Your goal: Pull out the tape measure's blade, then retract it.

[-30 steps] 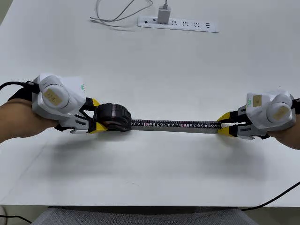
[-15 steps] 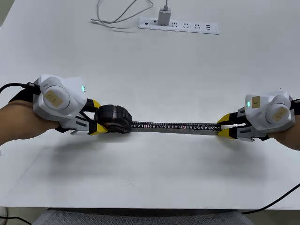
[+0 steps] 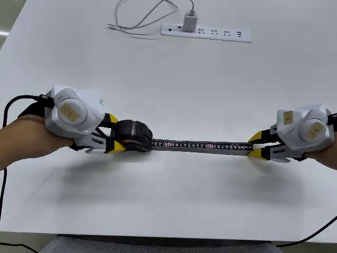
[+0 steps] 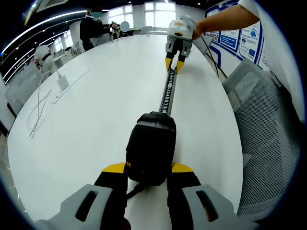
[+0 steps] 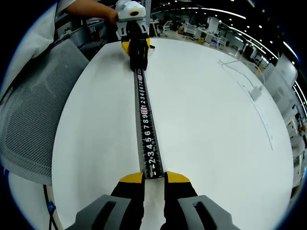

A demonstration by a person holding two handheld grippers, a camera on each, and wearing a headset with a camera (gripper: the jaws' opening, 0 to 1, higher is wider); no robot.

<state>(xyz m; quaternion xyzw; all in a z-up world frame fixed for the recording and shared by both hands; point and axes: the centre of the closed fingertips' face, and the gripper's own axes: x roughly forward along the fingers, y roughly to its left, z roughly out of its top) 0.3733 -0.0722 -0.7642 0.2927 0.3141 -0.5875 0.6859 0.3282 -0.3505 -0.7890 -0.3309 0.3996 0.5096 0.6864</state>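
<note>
Nothing had shifted: left fingers (image 4: 115, 168) pinched the tape measure (image 4: 151, 146), right fingers (image 5: 131, 178) its blade (image 5: 145, 124), best fed back slowly, straight.

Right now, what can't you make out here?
- End hook of the black numbered blade: right gripper view, hidden inside the right tool.
- Blade numbers: head view, too small.
- Gripped sides of the black tape measure case: left gripper view, covered by the left tool.
- White cable: head view, cut by top edge.
</note>
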